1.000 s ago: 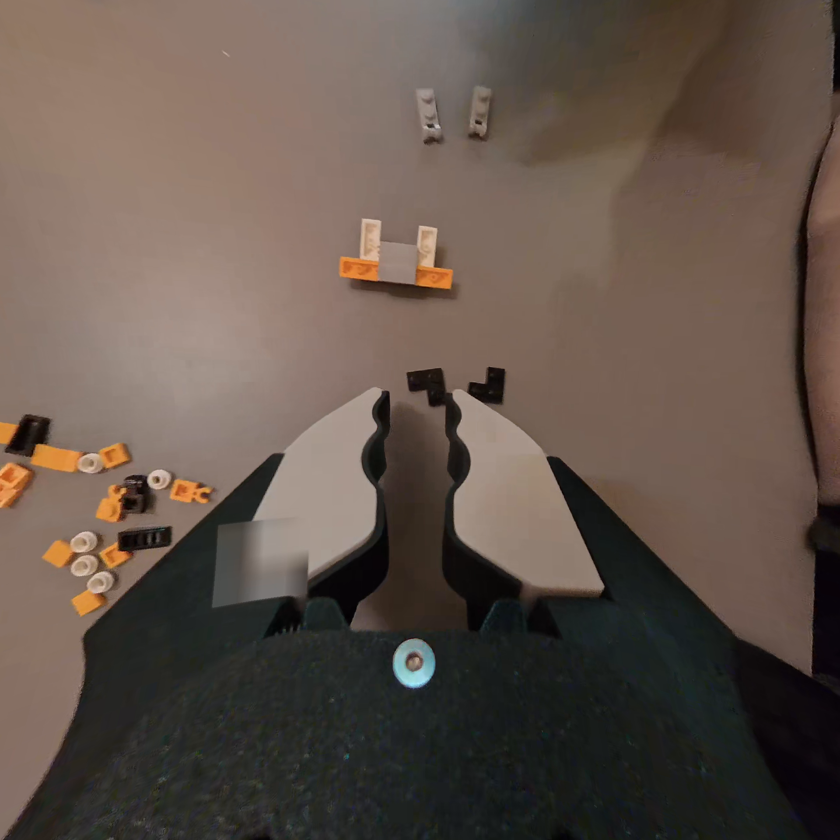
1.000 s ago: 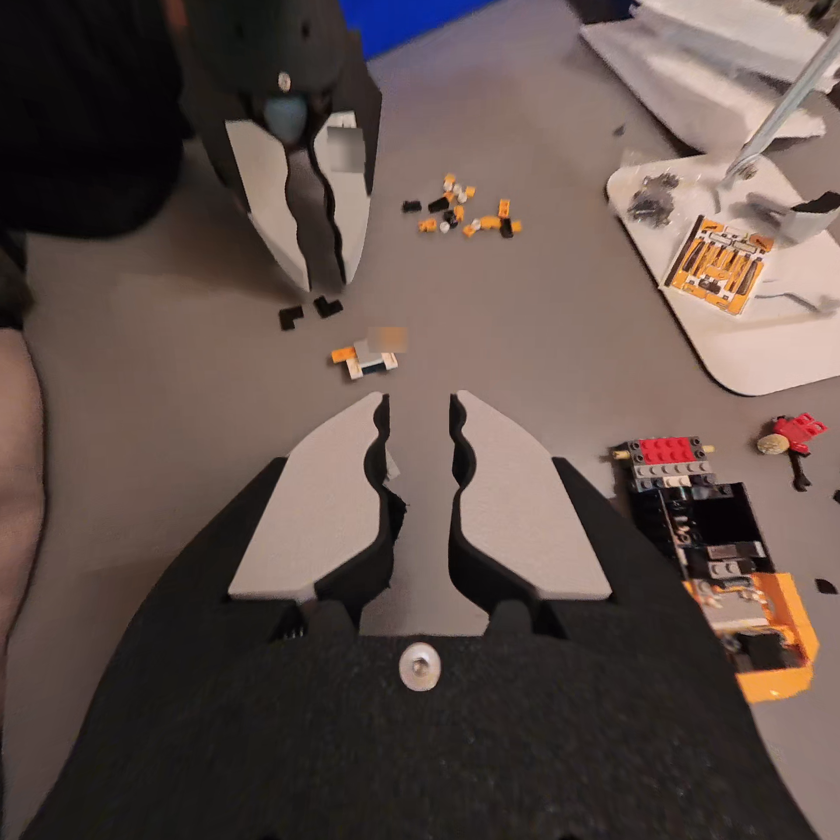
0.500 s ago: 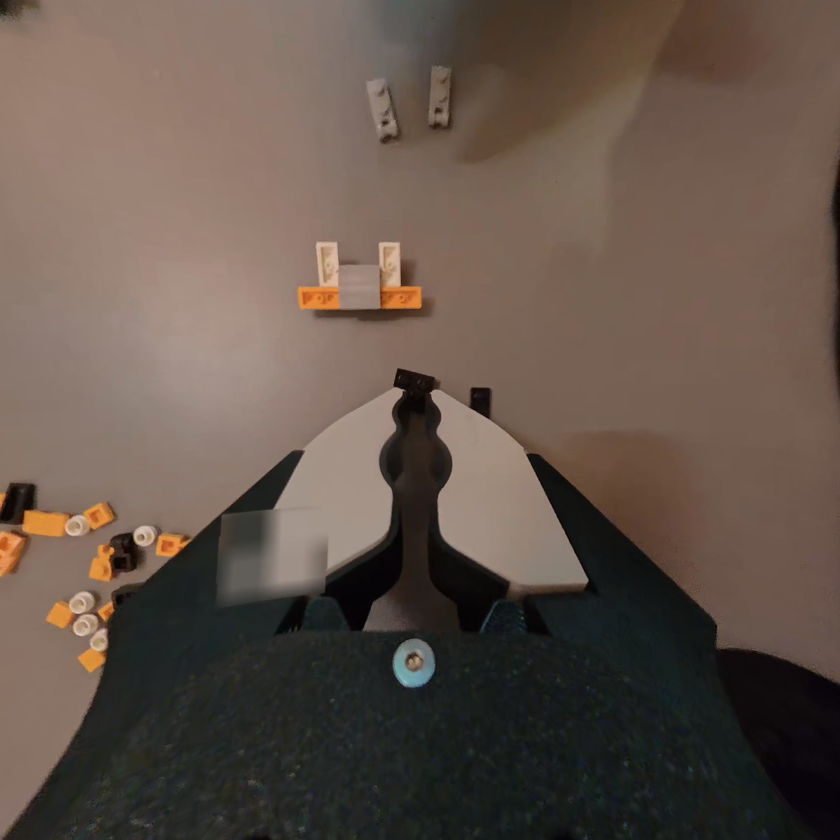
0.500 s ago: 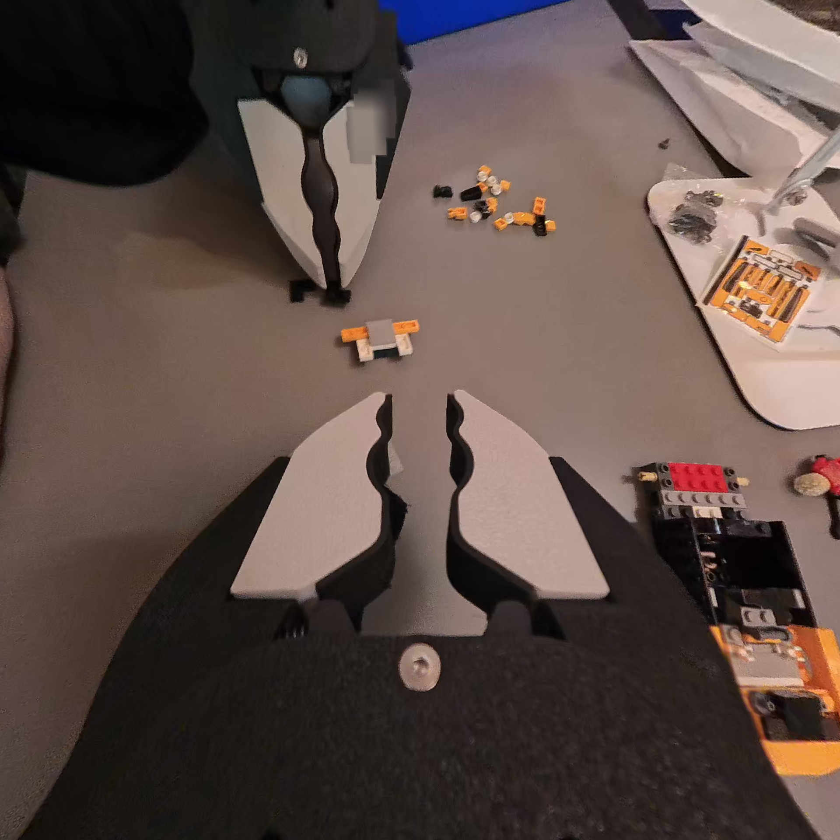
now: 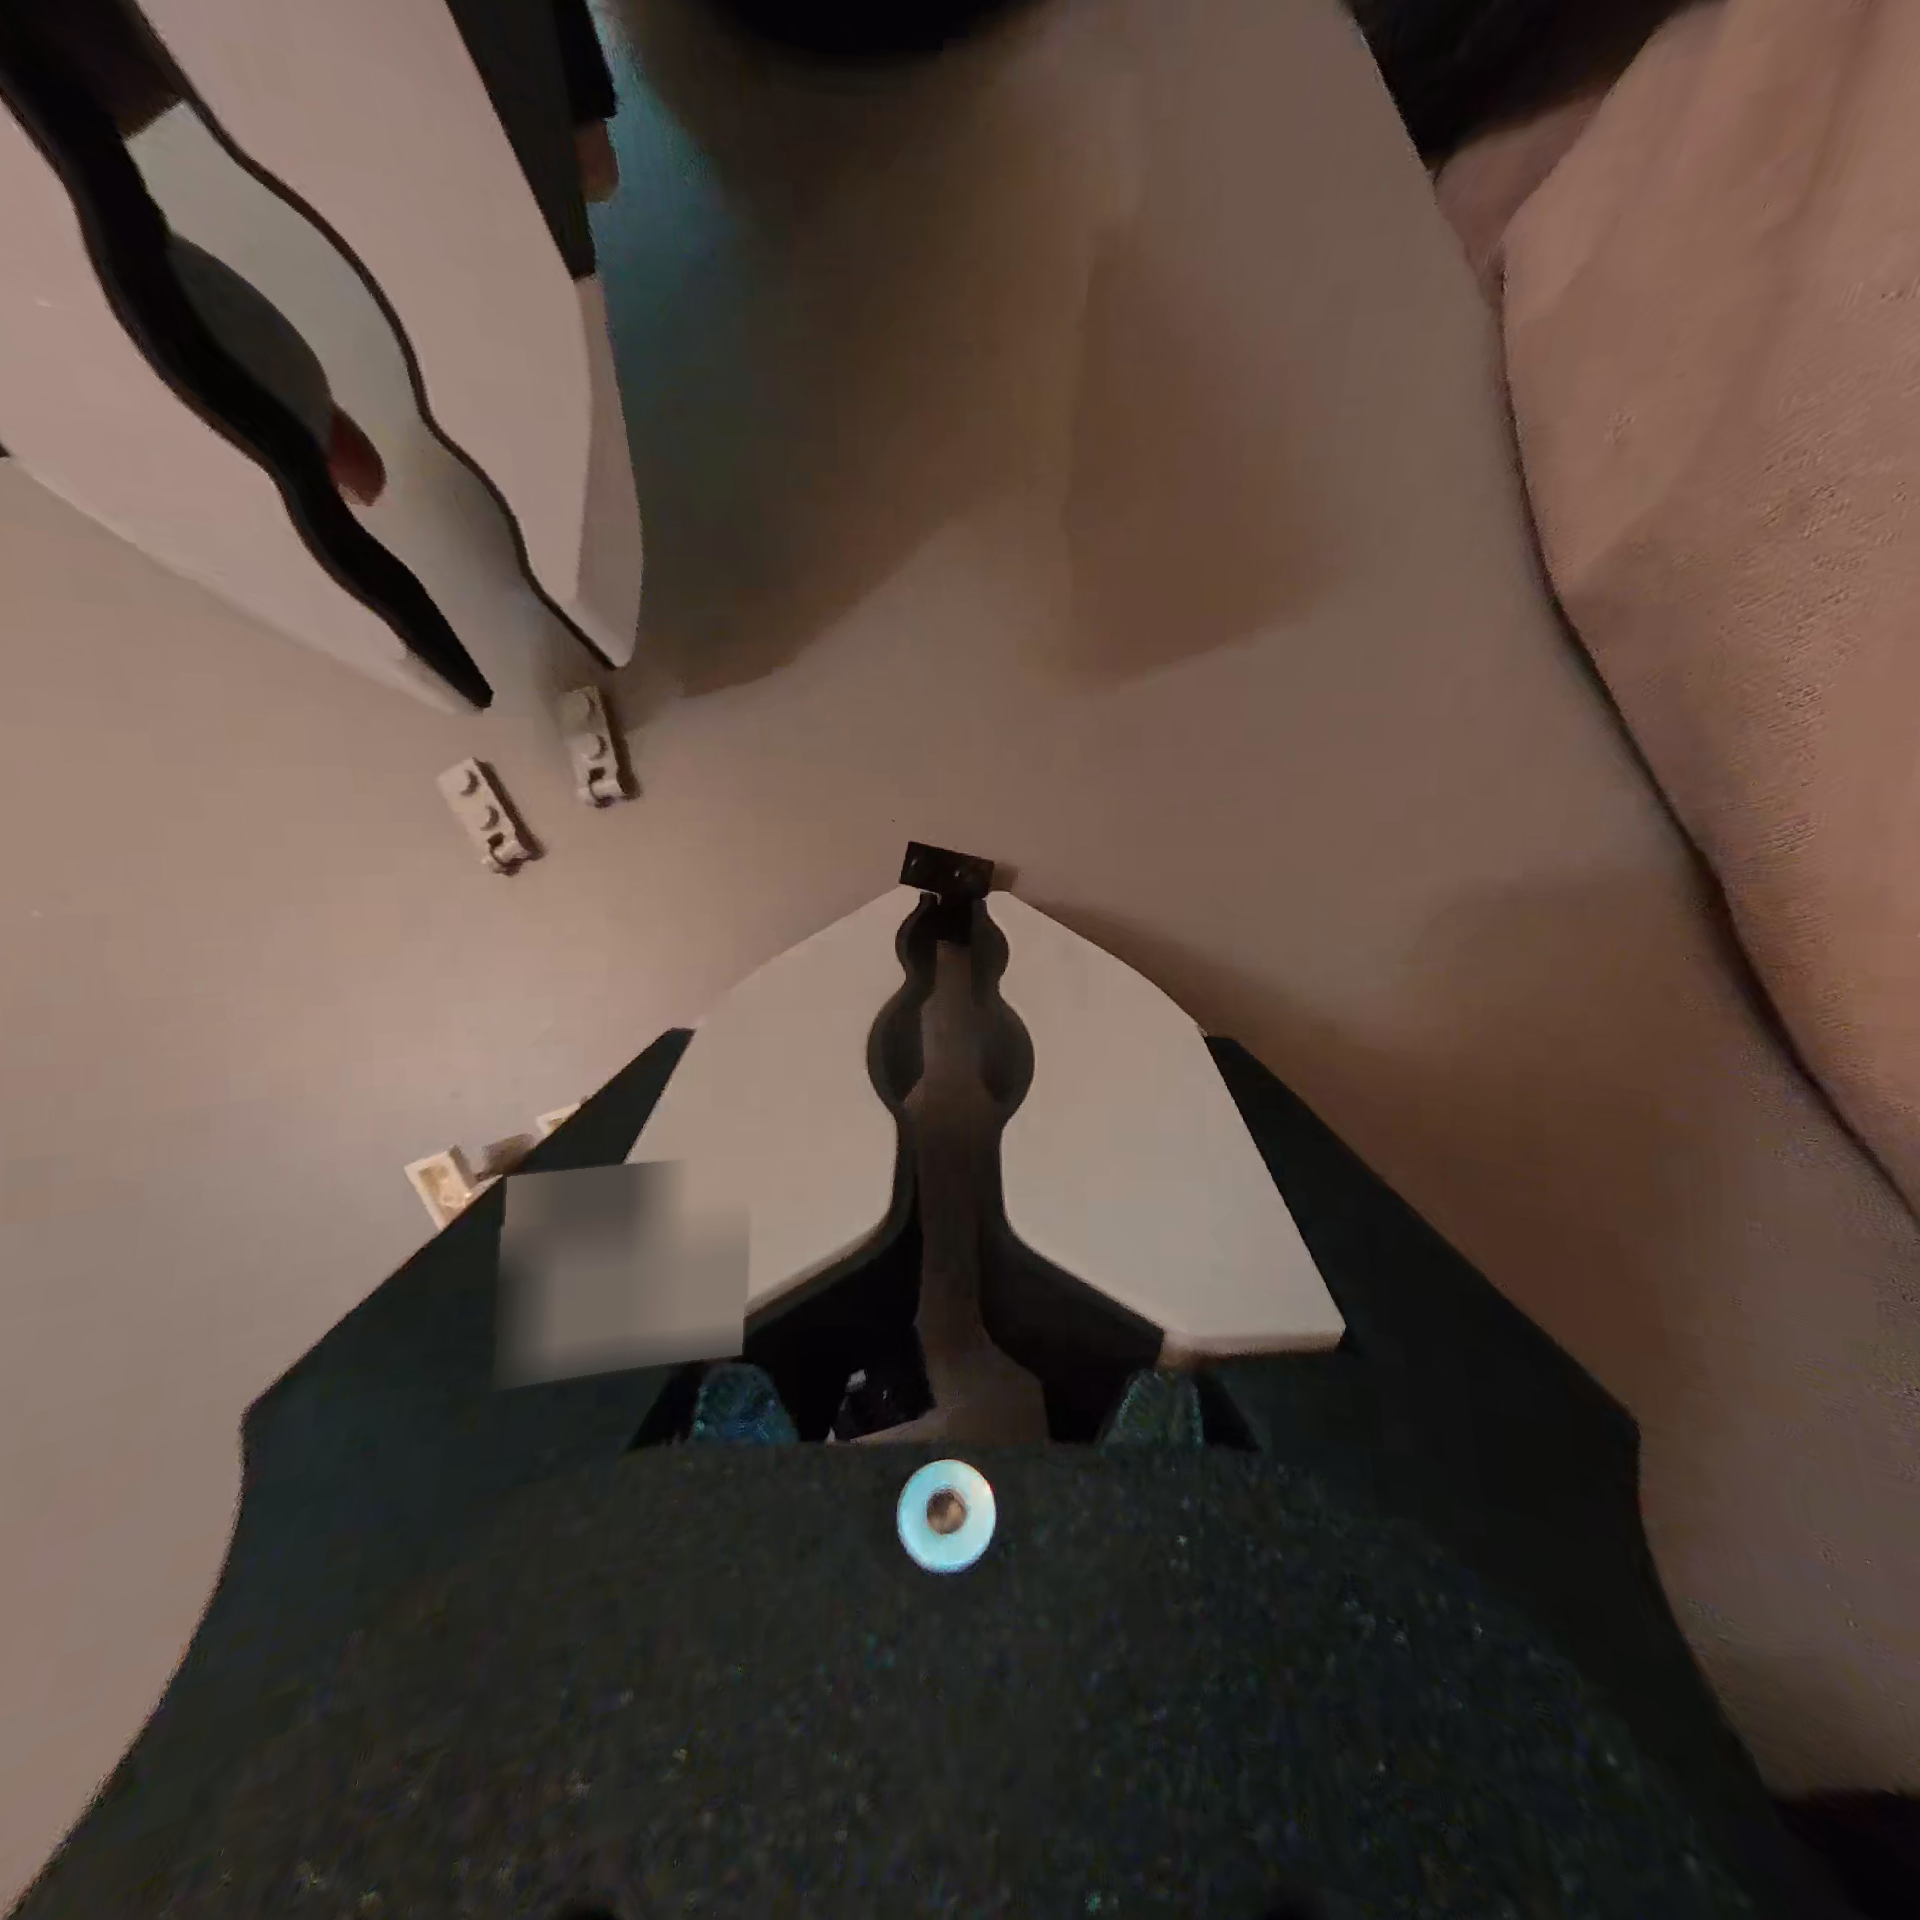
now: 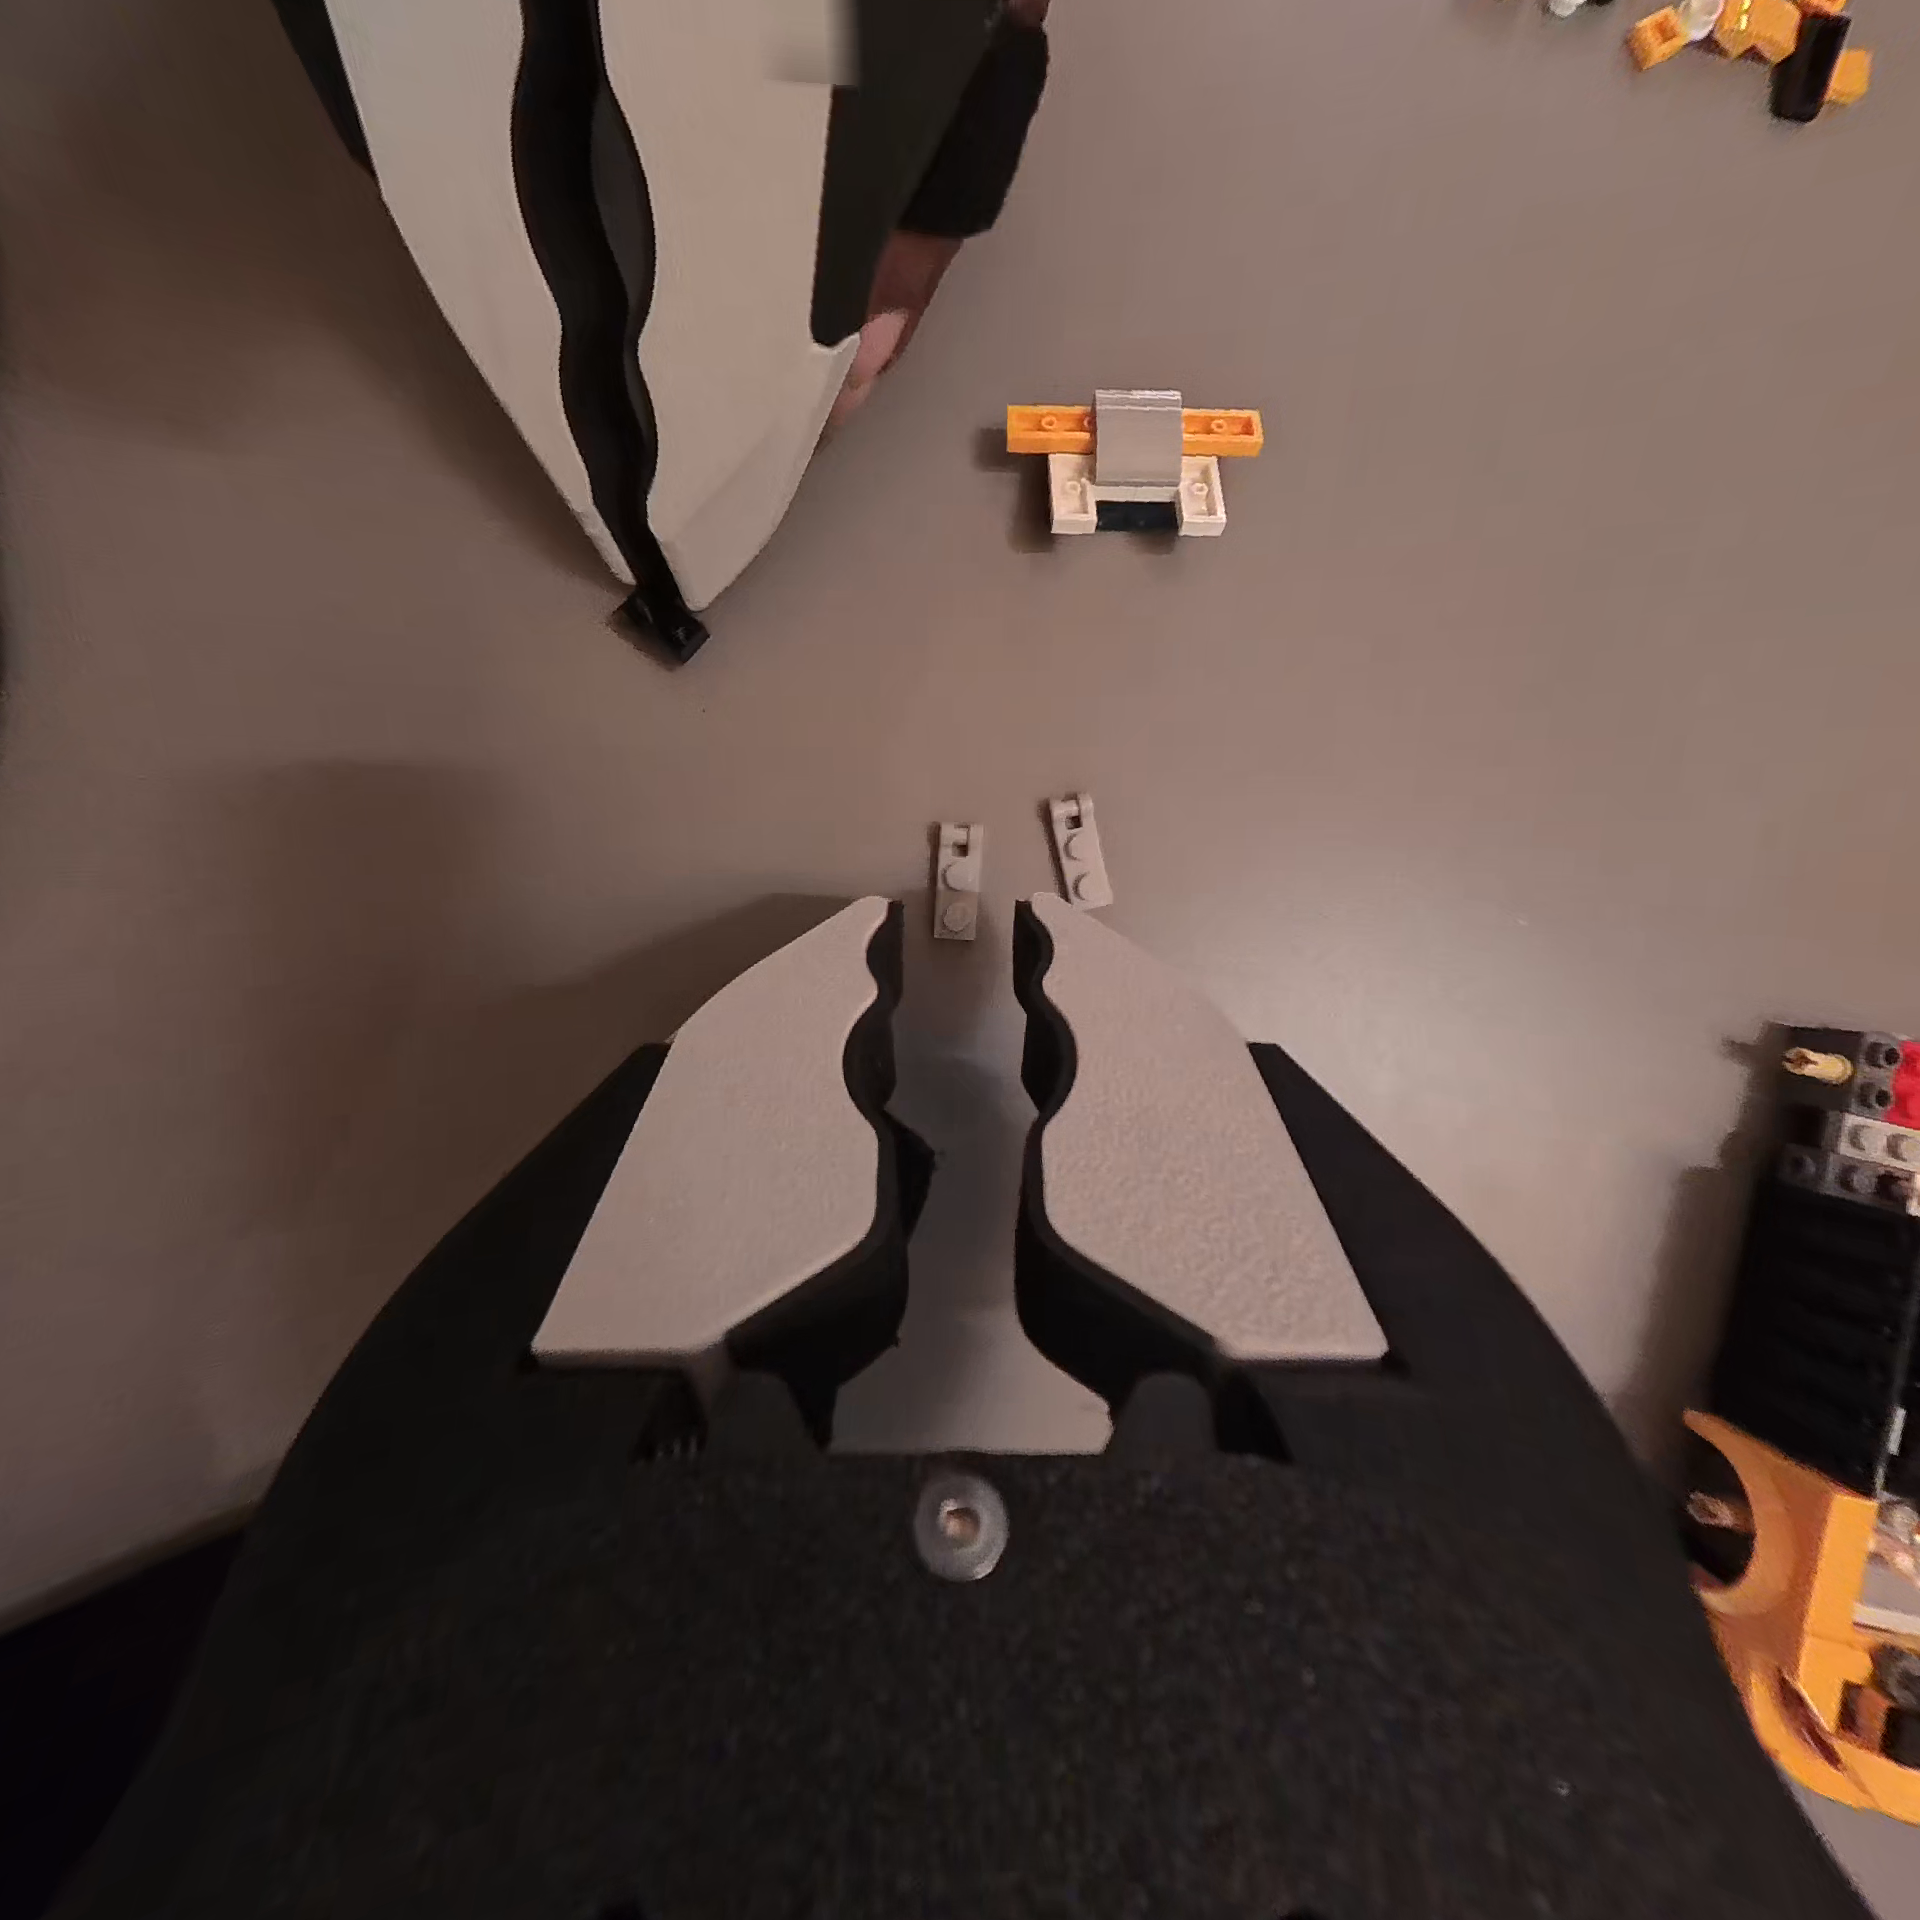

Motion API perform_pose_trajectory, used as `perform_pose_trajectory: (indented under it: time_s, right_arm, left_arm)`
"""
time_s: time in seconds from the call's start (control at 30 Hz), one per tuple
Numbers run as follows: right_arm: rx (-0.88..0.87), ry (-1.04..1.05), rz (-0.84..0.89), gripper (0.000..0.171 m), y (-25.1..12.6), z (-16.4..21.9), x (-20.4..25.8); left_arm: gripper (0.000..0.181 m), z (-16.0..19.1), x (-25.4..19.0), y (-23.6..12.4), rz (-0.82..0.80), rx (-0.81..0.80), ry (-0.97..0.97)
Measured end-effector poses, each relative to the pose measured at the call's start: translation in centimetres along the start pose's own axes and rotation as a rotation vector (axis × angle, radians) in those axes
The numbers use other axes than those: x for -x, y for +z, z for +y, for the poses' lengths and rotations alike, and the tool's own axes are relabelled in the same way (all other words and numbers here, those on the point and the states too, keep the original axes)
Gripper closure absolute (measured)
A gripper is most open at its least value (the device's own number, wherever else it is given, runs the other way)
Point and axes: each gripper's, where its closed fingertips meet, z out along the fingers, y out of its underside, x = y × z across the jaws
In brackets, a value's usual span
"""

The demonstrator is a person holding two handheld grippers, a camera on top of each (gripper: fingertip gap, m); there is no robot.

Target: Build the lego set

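1. Left gripper [image 6: 665,613]: jaws clamped together on a small black piece [image 6: 663,631], pinched at the very tips, piece just over the grey desk [image 6: 1455,675]; whether it touches the surface cannot be told. Same black piece [image 5: 948,871] sticking out past the tips in the left wrist view.
2. Right gripper [image 6: 956,914]: jaws apart, tips low over the desk, straddling the near end of one light grey hinge plate [image 6: 957,883].
3. Second light grey hinge plate [image 6: 1077,850]: just right of the first, slightly tilted, flat on the desk, beyond the right jaw tip.
4. Small orange, white and grey subassembly [image 6: 1136,462]: farther off on the desk, well apart from both grippers.
5. Loose orange and black bits [image 6: 1756,52]: top right corner.
6. Partly built black, red and orange model [image 6: 1829,1351]: right edge, cut off by the frame.
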Motion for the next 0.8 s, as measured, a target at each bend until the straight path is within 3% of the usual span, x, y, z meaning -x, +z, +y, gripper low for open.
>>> perform_pose_trajectory:
  time_s: [0.1, 0.33, 0.57, 0.8]
  right_arm:
    - [-0.001, 0.021, -0.011, 0.153, 0.4, 0.1, -0.1]
    - [0.001, 0.037, -0.042, 0.154, 1.2, 0.2, 0.1]
    - [0.007, 0.035, -0.050, 0.155, 1.4, 0.2, 0.2]
    - [0.005, 0.029, -0.063, 0.161, 1.5, 0.2, 0.5]
  left_arm:
    - [0.169, 0.0, 0.3, -0.1, -0.024, -0.017, 0.028]
    - [0.172, 0.8, 1.5, -1.0, -0.087, -0.008, 0.004]
    - [0.165, 0.3, 0.0, -0.5, 0.001, -0.033, -0.023]
    - [0.172, 0.8, 0.2, -0.1, -0.003, -0.012, -0.017]
